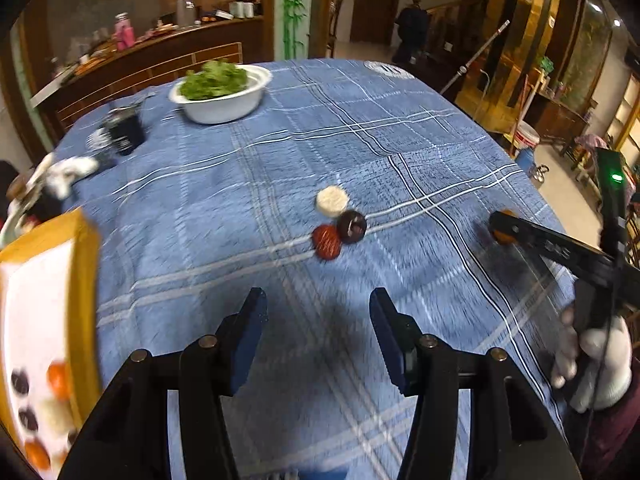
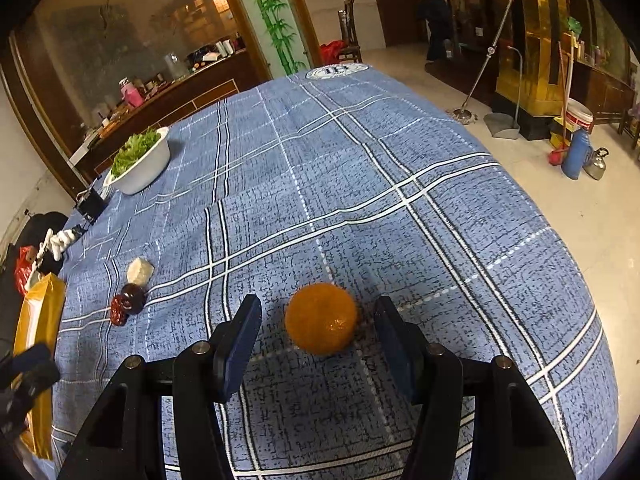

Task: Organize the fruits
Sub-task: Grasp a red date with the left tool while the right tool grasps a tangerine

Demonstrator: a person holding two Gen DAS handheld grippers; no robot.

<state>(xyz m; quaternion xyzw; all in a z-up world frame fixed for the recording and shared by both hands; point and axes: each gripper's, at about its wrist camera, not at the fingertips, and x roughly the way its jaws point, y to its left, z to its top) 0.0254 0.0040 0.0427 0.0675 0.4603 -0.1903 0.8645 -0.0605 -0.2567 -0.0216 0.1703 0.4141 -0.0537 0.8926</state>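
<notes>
Right gripper (image 2: 318, 336): jaws parted around the orange (image 2: 321, 318), pads clear of it.
Left gripper (image 1: 318, 332): jaws parted, nothing between, bare cloth ahead.
Near-left edge: yellow-rimmed tray (image 1: 86, 280) holding fruits.
Mid-table: red date (image 1: 327, 242), dark plum (image 1: 351, 226), pale slice (image 1: 332, 201) clustered.
Far: white bowl (image 1: 224, 108), open tablecloth (image 2: 360, 184) around.

The person's right hand (image 1: 592, 364) is wearing a white knitted glove above a dark maroon sleeve (image 1: 616, 440), while both black-framed tongs are showing dark blue ribbed pads (image 2: 240, 344), brass-coloured pivot screws (image 1: 207, 341) and a glowing green light (image 1: 616, 178).
</notes>
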